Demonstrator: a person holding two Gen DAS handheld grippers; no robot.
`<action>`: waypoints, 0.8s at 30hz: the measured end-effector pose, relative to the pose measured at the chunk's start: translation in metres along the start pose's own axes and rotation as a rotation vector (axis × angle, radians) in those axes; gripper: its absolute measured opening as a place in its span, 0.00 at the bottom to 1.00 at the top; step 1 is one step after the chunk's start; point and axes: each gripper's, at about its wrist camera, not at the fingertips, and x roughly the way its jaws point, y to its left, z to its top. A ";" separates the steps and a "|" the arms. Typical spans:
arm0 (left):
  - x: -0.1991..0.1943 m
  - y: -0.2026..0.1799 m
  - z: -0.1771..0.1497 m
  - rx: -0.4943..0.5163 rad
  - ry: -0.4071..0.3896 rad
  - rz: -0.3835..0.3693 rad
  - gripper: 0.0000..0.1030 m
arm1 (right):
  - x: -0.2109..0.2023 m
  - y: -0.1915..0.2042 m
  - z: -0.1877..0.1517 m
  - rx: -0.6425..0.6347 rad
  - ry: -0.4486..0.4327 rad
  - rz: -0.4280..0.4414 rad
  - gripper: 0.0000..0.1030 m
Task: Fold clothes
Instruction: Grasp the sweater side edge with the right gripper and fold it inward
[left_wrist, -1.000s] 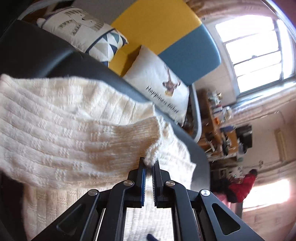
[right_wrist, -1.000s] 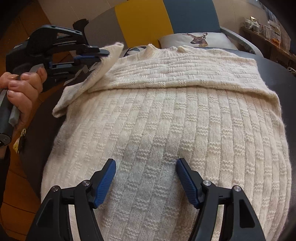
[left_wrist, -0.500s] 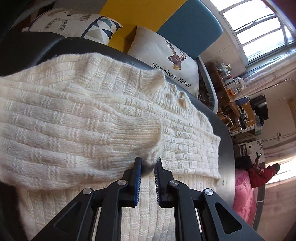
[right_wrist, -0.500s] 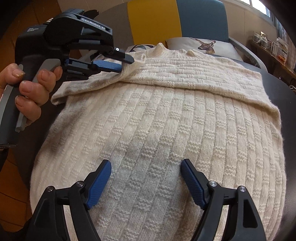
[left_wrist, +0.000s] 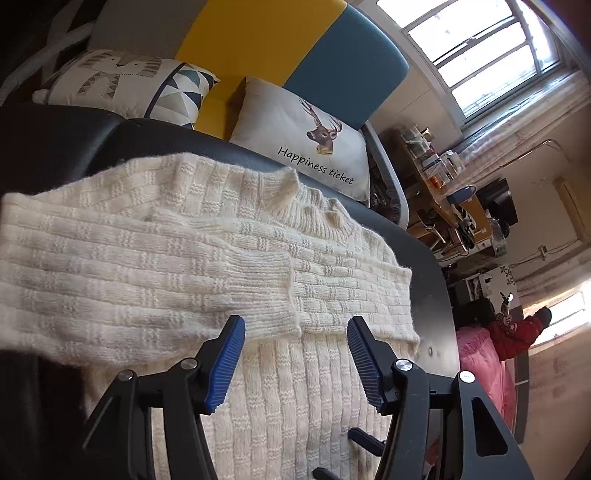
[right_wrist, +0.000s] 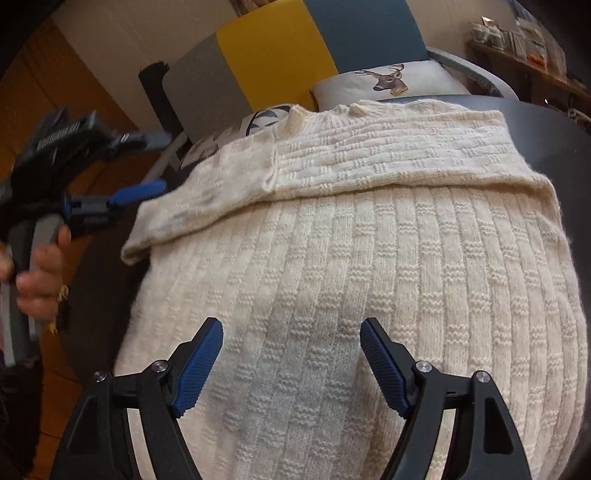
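Note:
A cream knitted sweater (right_wrist: 369, 266) lies flat on a dark table (left_wrist: 428, 266). Both sleeves are folded across its chest; the near sleeve's ribbed cuff (left_wrist: 280, 295) rests on the body. My left gripper (left_wrist: 295, 362) hangs open just behind that cuff, holding nothing. In the right wrist view the left gripper (right_wrist: 136, 192) is at the sweater's left edge, held by a hand (right_wrist: 40, 273). My right gripper (right_wrist: 291, 362) stands open over the lower body of the sweater, with nothing between its blue pads (right_wrist: 199, 365).
Two cushions, one with a deer print (left_wrist: 306, 147) and one patterned (left_wrist: 122, 85), lean against a yellow and blue backrest (left_wrist: 295, 55) behind the table. A cluttered shelf (left_wrist: 454, 199) and a window (left_wrist: 491, 48) are at the right. Wooden floor (right_wrist: 55, 362) shows left of the table.
My left gripper laid the sleeve cuff down on the sweater's chest, opened, and drew back to the left. The right gripper stayed open over the lower body.

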 end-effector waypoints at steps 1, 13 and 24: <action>-0.009 0.012 -0.003 -0.030 -0.015 -0.008 0.57 | -0.001 -0.004 0.006 0.030 -0.005 0.042 0.73; -0.098 0.137 -0.039 -0.344 -0.163 -0.089 0.59 | 0.061 -0.030 0.074 0.412 0.013 0.319 0.49; -0.094 0.174 -0.054 -0.419 -0.150 -0.097 0.59 | 0.121 0.006 0.075 0.495 0.041 0.389 0.26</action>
